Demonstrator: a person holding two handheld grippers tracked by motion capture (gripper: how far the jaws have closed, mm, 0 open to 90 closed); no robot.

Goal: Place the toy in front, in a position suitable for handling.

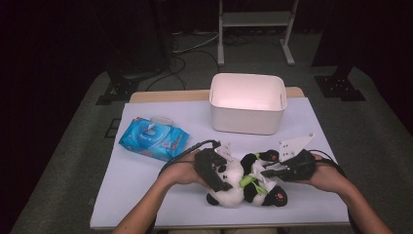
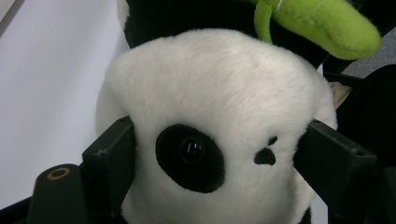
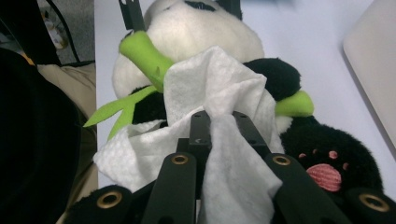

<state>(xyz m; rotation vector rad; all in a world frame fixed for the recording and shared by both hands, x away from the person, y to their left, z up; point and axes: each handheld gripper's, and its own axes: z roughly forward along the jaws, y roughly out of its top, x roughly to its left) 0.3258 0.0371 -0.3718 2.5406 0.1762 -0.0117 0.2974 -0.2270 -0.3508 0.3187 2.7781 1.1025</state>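
A black-and-white panda plush [image 1: 234, 187] lies on its back near the front of the white table [image 1: 141, 195], with a green bamboo sprig [image 1: 247, 181] on its chest. My left gripper [image 1: 221, 178] is shut on the panda's head [image 2: 219, 93]; its black fingers [image 2: 112, 154] press in from both sides beside the eye patch. My right gripper [image 1: 267, 173] comes in from the right, shut on a white wipe [image 3: 219, 88]. The wipe is draped over the panda's belly next to the bamboo sprig [image 3: 144, 56]. A pink-soled paw [image 3: 324, 175] lies at the right of the jaws.
A blue pack of wet wipes [image 1: 153, 138] lies at the table's left. An empty white bin [image 1: 247, 103] stands at the back centre. Beyond the table are dark stands, cables and a grey floor.
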